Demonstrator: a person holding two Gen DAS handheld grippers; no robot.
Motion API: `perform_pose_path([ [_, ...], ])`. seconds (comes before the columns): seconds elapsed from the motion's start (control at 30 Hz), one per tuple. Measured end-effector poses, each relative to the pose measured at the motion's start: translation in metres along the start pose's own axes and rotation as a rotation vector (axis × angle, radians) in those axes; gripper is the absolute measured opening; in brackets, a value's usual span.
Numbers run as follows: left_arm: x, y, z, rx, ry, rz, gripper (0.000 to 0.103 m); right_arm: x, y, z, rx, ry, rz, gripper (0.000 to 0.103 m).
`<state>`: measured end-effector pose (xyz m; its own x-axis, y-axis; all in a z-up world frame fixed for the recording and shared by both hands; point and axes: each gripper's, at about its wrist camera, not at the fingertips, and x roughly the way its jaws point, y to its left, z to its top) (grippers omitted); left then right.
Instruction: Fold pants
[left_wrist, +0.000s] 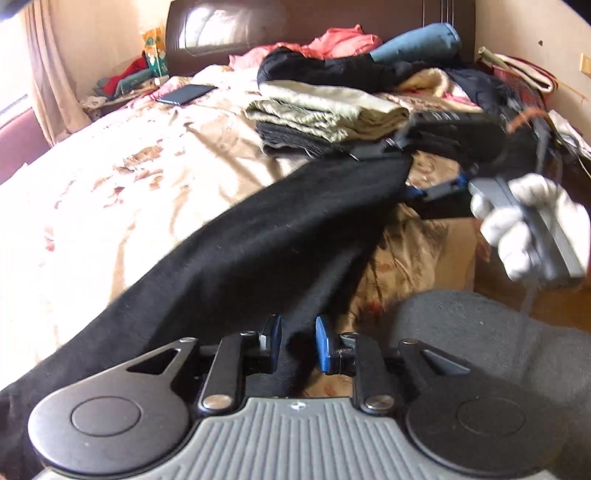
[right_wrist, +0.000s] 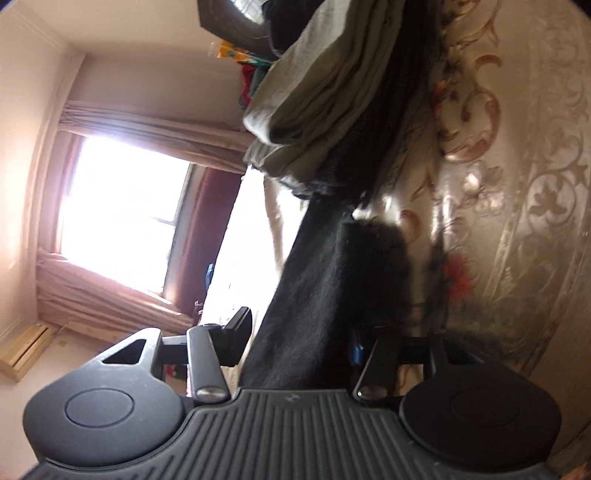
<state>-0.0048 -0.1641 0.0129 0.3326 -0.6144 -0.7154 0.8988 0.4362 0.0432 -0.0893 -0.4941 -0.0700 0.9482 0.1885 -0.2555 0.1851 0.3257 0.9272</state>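
Black pants (left_wrist: 258, 236) hang stretched in the air above the bed between my two grippers. My left gripper (left_wrist: 297, 345) holds one end of the cloth between its blue pads (left_wrist: 324, 343). My right gripper (left_wrist: 417, 184), held by a white-gloved hand (left_wrist: 524, 229), grips the other end at the right of the left wrist view. In the right wrist view the pants (right_wrist: 321, 280) run up from between the right gripper (right_wrist: 299, 339) fingers, and the view is rolled sideways.
A stack of folded beige and dark clothes (left_wrist: 325, 118) lies on the bed behind the pants. Loose clothes (left_wrist: 332, 48), a blue pillow (left_wrist: 417, 40) and a phone (left_wrist: 184, 94) lie near the headboard. The floral bedspread (left_wrist: 110, 166) spreads left. A grey-clad knee (left_wrist: 498, 350) is at lower right.
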Motion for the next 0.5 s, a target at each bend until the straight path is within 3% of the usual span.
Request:
perform_pose_path([
  [0.03,0.004,0.004,0.0,-0.003,0.003,0.002,0.039,0.005,-0.004,-0.001,-0.024,0.011,-0.021,0.052],
  [0.13,0.013,0.008,0.0,-0.015,0.027,0.013,0.04,0.026,-0.024,0.0,0.018,-0.007,-0.009,0.032],
  [0.23,0.014,0.008,0.0,-0.026,0.04,0.015,0.04,0.028,-0.027,0.003,0.07,-0.043,0.068,0.034],
  [0.33,0.016,0.006,0.001,-0.007,0.05,0.027,0.04,0.013,-0.03,-0.001,0.142,-0.081,0.204,0.022],
  [0.43,0.022,0.006,0.003,0.003,0.064,0.028,0.04,0.026,-0.029,-0.001,0.044,-0.08,0.111,0.024],
  [0.5,0.027,0.005,0.006,0.015,0.069,0.041,0.04,0.047,-0.031,0.002,0.045,-0.059,0.121,0.02],
])
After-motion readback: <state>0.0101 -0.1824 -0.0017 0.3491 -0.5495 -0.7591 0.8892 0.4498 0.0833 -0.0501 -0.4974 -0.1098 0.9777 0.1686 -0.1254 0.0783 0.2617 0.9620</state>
